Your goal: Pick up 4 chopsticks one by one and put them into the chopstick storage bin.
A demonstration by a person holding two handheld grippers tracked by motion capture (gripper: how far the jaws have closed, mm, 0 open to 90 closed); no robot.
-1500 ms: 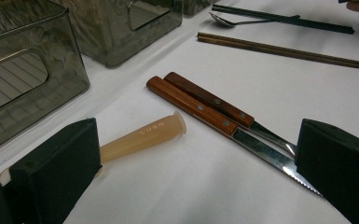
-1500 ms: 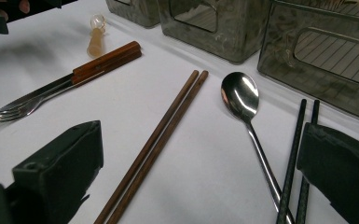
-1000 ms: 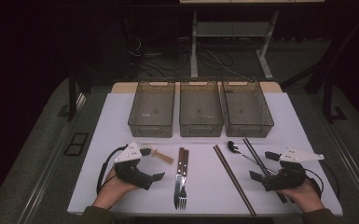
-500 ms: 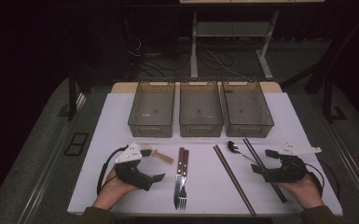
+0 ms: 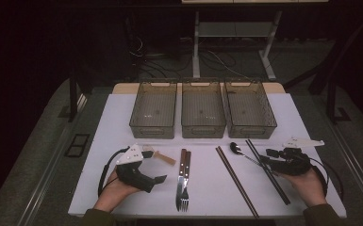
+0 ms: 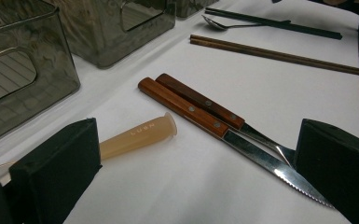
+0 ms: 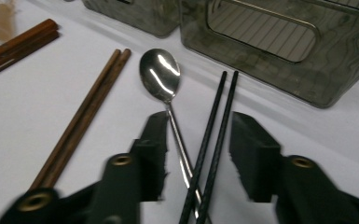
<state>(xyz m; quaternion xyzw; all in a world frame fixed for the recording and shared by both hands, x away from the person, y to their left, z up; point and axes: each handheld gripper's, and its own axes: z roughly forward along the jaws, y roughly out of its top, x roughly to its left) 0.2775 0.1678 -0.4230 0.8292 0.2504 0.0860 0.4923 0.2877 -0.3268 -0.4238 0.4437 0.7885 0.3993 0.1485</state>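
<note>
A: From the high view, the right gripper (image 5: 269,156) sits over the black chopsticks (image 5: 267,170) and the spoon (image 5: 243,154), near the right bin (image 5: 250,110).

B: Right gripper view: its jaws have just been closing around both, pads not yet pressing. It may pinch the spoon handle too.

A: Left gripper view: jaws wide apart, holding nothing, beside the knife (image 6: 224,133).

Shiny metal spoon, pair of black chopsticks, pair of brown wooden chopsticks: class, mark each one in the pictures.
Shiny metal spoon (image 7: 160,74), right gripper view, on its bowl.
Pair of black chopsticks (image 7: 217,121), right gripper view, mid-length on one stick.
Pair of brown wooden chopsticks (image 5: 236,181), high view, mid-length.
</note>
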